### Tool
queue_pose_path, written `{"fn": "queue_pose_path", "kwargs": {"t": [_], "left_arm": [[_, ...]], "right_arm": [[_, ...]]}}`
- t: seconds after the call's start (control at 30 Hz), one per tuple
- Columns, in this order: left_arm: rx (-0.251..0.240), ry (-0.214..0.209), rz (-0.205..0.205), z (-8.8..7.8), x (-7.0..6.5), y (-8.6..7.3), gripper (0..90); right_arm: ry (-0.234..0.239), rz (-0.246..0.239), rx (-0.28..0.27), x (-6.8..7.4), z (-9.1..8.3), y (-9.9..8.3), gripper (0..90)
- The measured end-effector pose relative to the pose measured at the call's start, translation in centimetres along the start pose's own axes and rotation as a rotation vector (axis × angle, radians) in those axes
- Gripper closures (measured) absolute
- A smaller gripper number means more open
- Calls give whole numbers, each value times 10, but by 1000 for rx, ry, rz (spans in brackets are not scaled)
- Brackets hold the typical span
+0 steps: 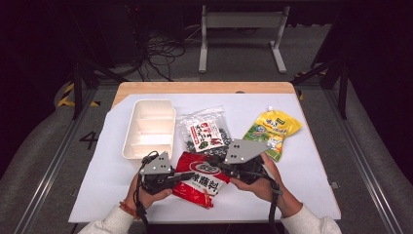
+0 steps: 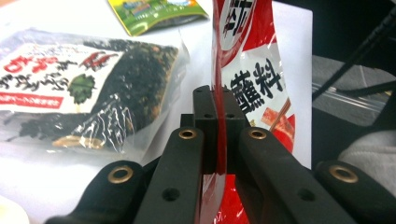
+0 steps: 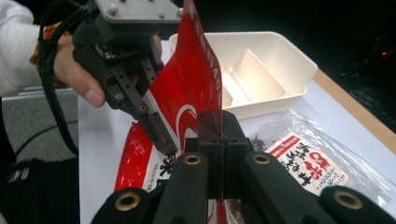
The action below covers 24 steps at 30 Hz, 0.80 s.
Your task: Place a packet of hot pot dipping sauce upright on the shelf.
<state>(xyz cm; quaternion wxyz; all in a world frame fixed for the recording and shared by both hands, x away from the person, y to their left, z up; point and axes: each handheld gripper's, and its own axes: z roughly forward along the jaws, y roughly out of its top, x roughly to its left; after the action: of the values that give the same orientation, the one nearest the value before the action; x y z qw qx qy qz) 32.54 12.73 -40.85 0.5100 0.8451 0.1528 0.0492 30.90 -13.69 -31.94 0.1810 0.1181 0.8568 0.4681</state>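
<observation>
Left tool point(image 1: 181, 176): clenched on the left edge of the red packet point(image 1: 202, 179); in the left gripper view point(image 2: 218, 109) jaws pressed flat together, red film pinched in the seam between them.
Right tool point(image 1: 217, 169): clenched on the packet's opposite edge; in the right gripper view point(image 3: 218, 126) jaws closed, red film standing upright between them.
Red packet: gripped at both ends between the two tools, near the table's front edge, over the white sheet point(image 1: 311, 170); seen edge-on and upright in both gripper views point(image 2: 247, 70) point(image 3: 191, 79).
Left hand point(image 1: 146, 192): wrapped around the left tool's body, cable trailing down.
Clear seaweed bag point(image 1: 204, 131): flat on the sheet, just behind the red packet.
Yellow-green pouch point(image 1: 271, 130): right of the seaweed bag, lying flat.
White divided tray point(image 1: 150, 127): left rear of the sheet, beside the seaweed bag.
</observation>
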Motion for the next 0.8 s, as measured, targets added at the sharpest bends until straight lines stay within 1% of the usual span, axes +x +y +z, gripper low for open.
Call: {"fn": "queue_pose_path", "kwargs": {"t": [0.03,0.07,0.1,0.13,0.17,0.2,0.23,0.27,0.3,0.33,0.37,0.4,0.47,0.53,0.57,0.67,0.7,0.73,0.77,0.8], "left_arm": [[-15,-6,-2,0,0,1,898],[-15,-6,-2,0,0,1,899],[-29,-6,-8,-2,0,2,899],[-36,-4,-2,-3,0,3,899],[-47,0,6,-5,-1,5,899],[-57,8,10,-6,-2,7,899],[-67,8,6,-8,-3,8,899],[-74,13,9,-10,-3,9,899],[-82,20,13,-12,-2,10,899],[-90,23,5,-14,-1,11,899],[-96,31,6,-16,-1,12,899],[-99,41,16,-19,0,14,899],[-116,52,14,-25,2,18,899],[-131,75,26,-31,6,24,899],[-144,81,15,-34,7,26,899],[-170,114,24,-44,14,33,899],[-173,123,28,-48,16,36,899],[-177,134,31,-51,18,38,899],[-181,141,31,-55,21,40,899],[-186,152,33,-59,24,43,899]], "right_arm": [[-3,9,-25,1,-3,-1,856],[-3,9,-25,1,-3,-1,856],[-20,16,-43,2,-7,-1,757],[-62,27,-57,2,-12,-1,714],[-63,31,-71,2,-17,-2,703],[-66,37,-97,3,-26,-5,671],[-97,48,-111,4,-34,-9,585],[-119,67,-120,4,-42,-13,524],[-119,94,-136,4,-50,-19,513],[-122,113,-156,3,-59,-26,491],[-137,131,-166,3,-67,-34,465],[-155,153,-170,3,-75,-42,447],[-168,210,-178,1,-89,-63,430],[-197,257,-158,-1,-97,-86,411],[-207,284,-145,-3,-100,-98,397],[-247,351,-85,-8,-108,-129,382],[-248,373,-80,-10,-110,-138,379],[-252,386,-72,-11,-111,-147,369],[-276,388,-48,-12,-111,-154,366],[-290,395,-28,-13,-111,-161,364]]}}
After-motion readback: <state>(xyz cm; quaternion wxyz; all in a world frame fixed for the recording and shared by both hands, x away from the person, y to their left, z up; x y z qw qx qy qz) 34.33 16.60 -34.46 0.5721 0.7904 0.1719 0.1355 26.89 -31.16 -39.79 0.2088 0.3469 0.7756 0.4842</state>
